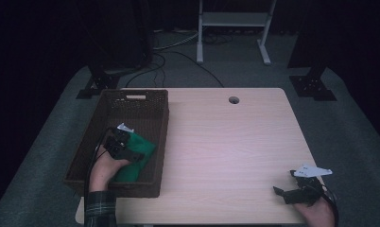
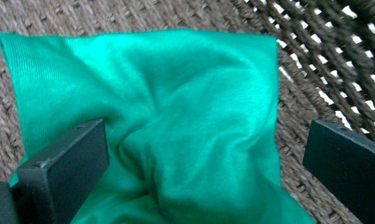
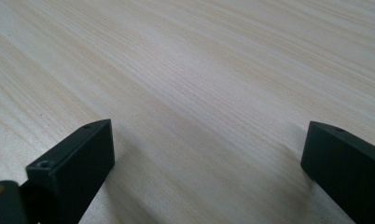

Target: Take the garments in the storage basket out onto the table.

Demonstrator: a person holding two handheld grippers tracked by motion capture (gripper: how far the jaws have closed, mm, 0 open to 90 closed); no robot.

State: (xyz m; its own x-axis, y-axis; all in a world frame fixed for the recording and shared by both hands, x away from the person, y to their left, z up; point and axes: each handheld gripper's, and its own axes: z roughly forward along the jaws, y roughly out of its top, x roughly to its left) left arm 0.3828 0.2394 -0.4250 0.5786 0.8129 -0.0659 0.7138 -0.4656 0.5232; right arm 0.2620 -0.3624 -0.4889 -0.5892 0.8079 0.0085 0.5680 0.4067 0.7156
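— Where is your left gripper (image 1: 123, 142) right now?

— Down inside the brown wicker basket (image 1: 145, 97), which sits on the left part of the wooden table (image 1: 226, 142). My hand is behind it, with a plaid sleeve at the table's near edge.

— And the jaws?

— Spread wide. In the left gripper view they stand well apart, one at each lower corner, and nothing is clamped between them. The green cloth bag (image 2: 167, 107) lies on the woven basket floor; the left jaw overlaps the bag's lower left part, while the right jaw sits over bare weave just beside the bag's edge. Whether either jaw touches the cloth I cannot tell.

— How does the bag lie?

— Flat but rumpled, with folds running through its middle, close to the basket's side wall.

— Your right gripper (image 1: 299, 187)?

— Near the table's front right corner, well apart from the basket. Its jaws are also wide apart, with only bare wood grain between them.
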